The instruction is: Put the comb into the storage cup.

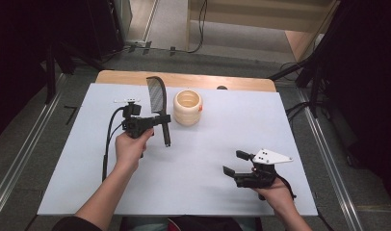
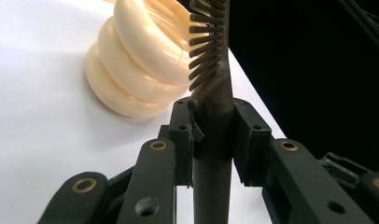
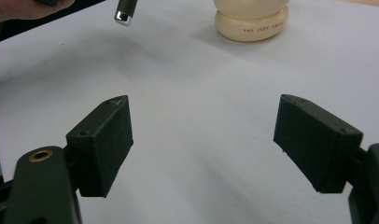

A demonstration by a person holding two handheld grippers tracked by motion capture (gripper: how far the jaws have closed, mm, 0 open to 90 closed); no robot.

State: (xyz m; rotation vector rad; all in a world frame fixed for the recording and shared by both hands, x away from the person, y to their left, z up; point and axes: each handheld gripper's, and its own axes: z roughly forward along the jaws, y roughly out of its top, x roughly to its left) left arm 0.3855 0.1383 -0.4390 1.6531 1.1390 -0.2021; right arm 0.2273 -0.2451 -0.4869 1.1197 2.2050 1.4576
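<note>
right gripper [image 1: 233,162]: lower right of the high view, low over the white table [image 1: 208,187]. Jaws wide apart, nothing between them; the right gripper view shows both pads [image 3: 106,140] with bare table in the gap.
left gripper [image 1: 161,119]: left of centre in the high view, jaws pointing toward frame right. Clamped on the comb [image 1: 158,103]; the left gripper view shows both pads pressed on the shaft [image 2: 213,135] just below the lowest teeth.
comb: held off the table, long axis roughly upright in the high view, leaning a little. Toothed end up toward the far table edge, handle end [image 1: 167,142] down toward the near side. Metal-capped tip of the handle [image 3: 124,14] hangs at the top left of the right gripper view.
cup [image 1: 188,107]: cream ribbed holder, standing upright, mouth up, just right of the comb, apart from it.
key relation: cup lies to frame right of the comb and just beyond the grip. My read: the next move is to drop the comb into the cup, so it must lift over the rim and go in handle first. Left hand is much nearer; right is well apart.
hidden: cup mouth cut off at the top of both gripper views. Depth gap between comb and cup hard to judge. Print on the cup base [image 3: 260,30] too small to read reliably.
far: wooden strip [image 1: 184,79] along the table's far edge, floor beyond.
</note>
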